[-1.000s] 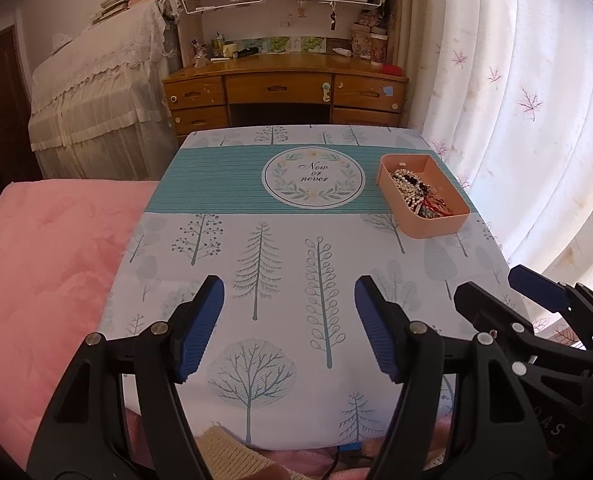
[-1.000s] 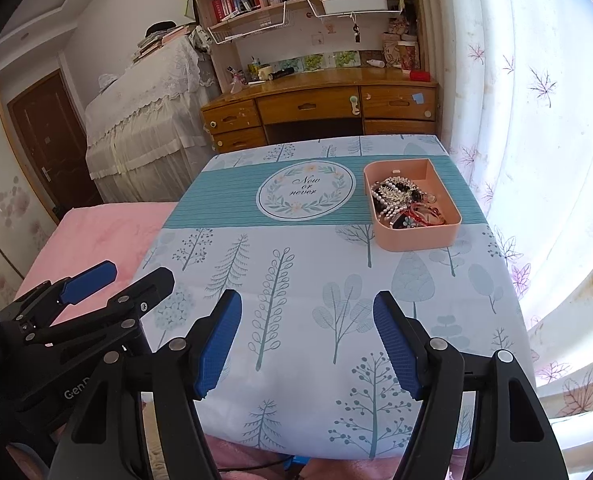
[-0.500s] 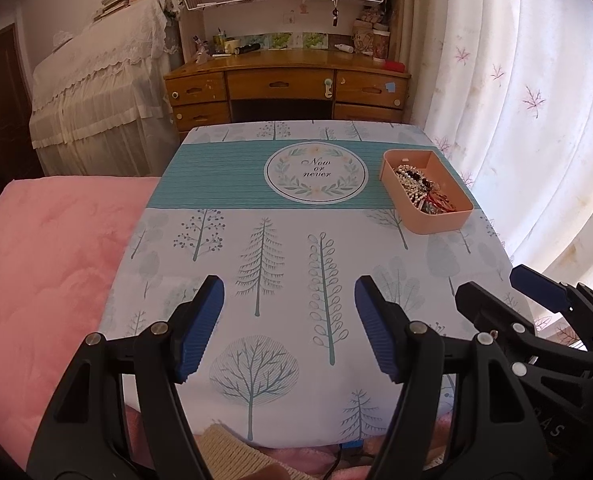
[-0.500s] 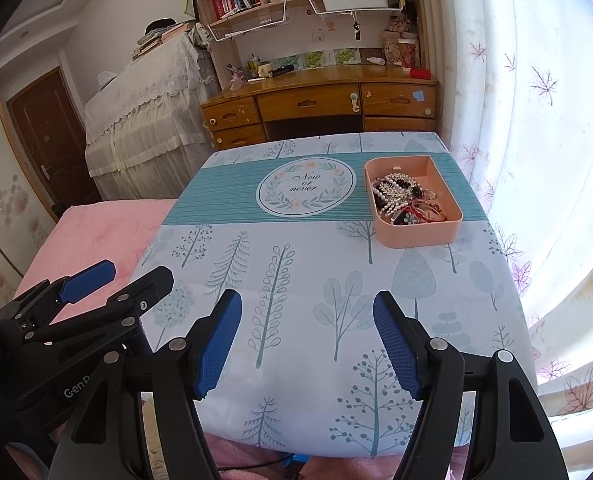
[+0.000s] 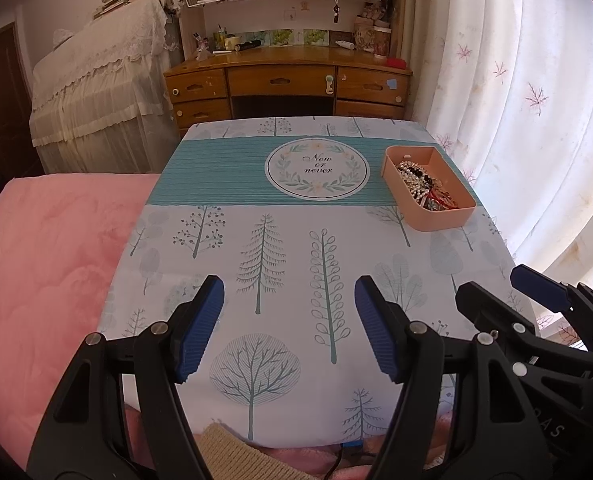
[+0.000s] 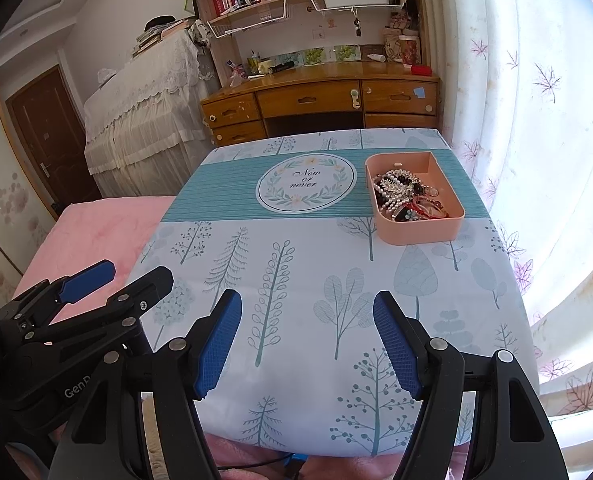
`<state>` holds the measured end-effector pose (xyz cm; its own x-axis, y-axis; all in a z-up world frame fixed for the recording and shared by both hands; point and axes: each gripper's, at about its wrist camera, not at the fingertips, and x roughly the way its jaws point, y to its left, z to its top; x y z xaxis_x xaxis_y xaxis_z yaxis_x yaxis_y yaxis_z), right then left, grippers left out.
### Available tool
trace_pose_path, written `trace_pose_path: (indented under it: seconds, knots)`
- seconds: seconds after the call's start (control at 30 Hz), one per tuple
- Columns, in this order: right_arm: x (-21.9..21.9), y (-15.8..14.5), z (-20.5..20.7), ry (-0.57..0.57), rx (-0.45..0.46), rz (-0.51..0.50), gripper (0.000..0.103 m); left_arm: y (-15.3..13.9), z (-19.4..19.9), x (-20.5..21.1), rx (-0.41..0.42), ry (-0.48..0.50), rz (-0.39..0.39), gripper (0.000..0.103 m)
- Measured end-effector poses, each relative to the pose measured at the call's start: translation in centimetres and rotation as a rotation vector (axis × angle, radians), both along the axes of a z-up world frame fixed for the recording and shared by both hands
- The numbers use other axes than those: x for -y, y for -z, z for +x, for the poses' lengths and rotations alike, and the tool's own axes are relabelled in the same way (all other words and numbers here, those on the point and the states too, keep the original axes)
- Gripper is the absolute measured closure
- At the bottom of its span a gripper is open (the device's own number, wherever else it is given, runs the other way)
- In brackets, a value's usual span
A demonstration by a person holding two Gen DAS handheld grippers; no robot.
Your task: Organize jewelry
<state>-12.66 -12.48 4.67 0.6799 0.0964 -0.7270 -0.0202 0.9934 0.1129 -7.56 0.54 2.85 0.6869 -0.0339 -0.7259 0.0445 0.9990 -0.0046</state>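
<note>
Tangled jewelry pieces indistinguishable; tray bottom mostly covered

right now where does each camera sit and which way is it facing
Left wrist: rides the left gripper, looking forward and down over the tablecloth toward the desk; its own open blue-padded fingers show, with the right gripper at the right edge.
Right wrist: rides the right gripper, facing the same way; its open fingers show, with the left gripper at the left edge.
Shared: the pink tray of jewelry, the round "Now or never" print and the curtain.
</note>
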Motion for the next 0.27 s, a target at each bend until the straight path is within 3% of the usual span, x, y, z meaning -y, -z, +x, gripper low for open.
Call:
trace_pose_path:
  seconds: [0.27]
  knots:
    - [0.10, 0.32, 0.09, -0.001, -0.008, 0.001, 0.033, 0.54, 0.30, -0.25, -0.014, 0.003, -0.004, 0.037]
